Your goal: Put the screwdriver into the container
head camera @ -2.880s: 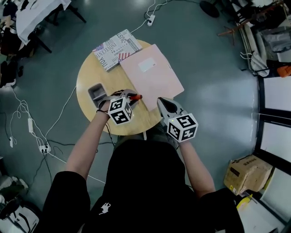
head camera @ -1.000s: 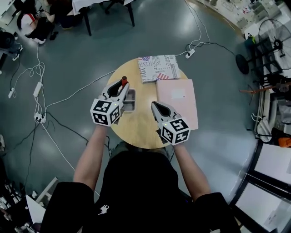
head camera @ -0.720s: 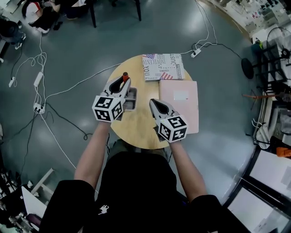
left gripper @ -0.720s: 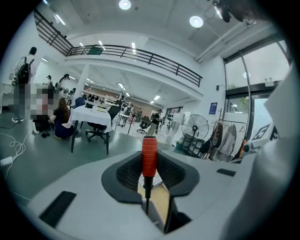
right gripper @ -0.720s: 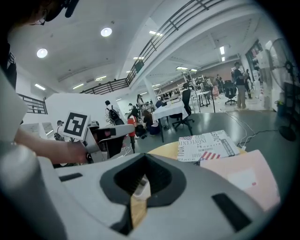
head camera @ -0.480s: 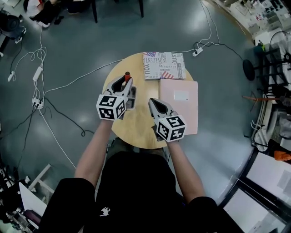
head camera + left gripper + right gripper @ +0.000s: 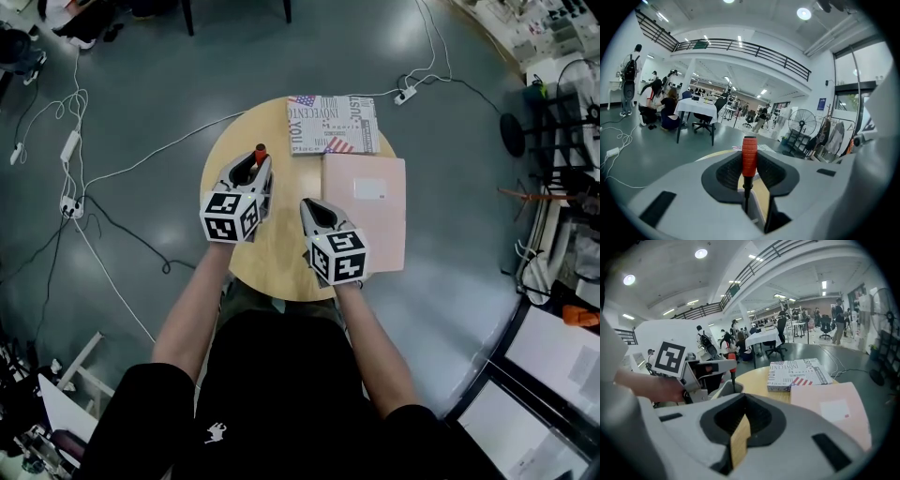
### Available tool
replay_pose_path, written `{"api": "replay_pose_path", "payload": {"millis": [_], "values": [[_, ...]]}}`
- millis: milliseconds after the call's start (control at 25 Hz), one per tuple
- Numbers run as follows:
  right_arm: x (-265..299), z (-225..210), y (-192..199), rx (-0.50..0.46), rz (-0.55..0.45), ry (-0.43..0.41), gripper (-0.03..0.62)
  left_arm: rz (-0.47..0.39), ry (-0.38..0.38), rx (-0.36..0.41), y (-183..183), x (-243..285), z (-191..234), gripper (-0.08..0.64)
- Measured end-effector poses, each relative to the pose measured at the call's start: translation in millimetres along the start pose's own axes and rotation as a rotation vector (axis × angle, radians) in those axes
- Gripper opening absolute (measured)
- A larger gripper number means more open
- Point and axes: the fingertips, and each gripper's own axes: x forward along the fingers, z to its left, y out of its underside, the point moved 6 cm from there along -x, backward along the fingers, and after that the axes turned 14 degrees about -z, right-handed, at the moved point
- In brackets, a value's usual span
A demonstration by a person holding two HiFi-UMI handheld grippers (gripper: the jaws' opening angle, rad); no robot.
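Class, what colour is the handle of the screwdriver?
The screwdriver has an orange-red handle on a dark shaft. The left gripper view shows it best.

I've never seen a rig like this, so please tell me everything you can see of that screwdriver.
The screwdriver has a ribbed red handle, plastic by the look of it, and a thin dark shaft. It stands upright, handle up, clamped between the dark pads of the left claw. Its tip points down at the mouth of the grey container on the round wooden table. Whether it touches the bottom can't be seen.
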Motion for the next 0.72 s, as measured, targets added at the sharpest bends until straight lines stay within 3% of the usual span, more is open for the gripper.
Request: {"api": "replay_pose_path", "payload": {"millis": [720], "values": [[5,3,1,0.022,0.006,-0.027,0.002,0.056,-0.083,-0.041,20,-14,12,0.097]]}}
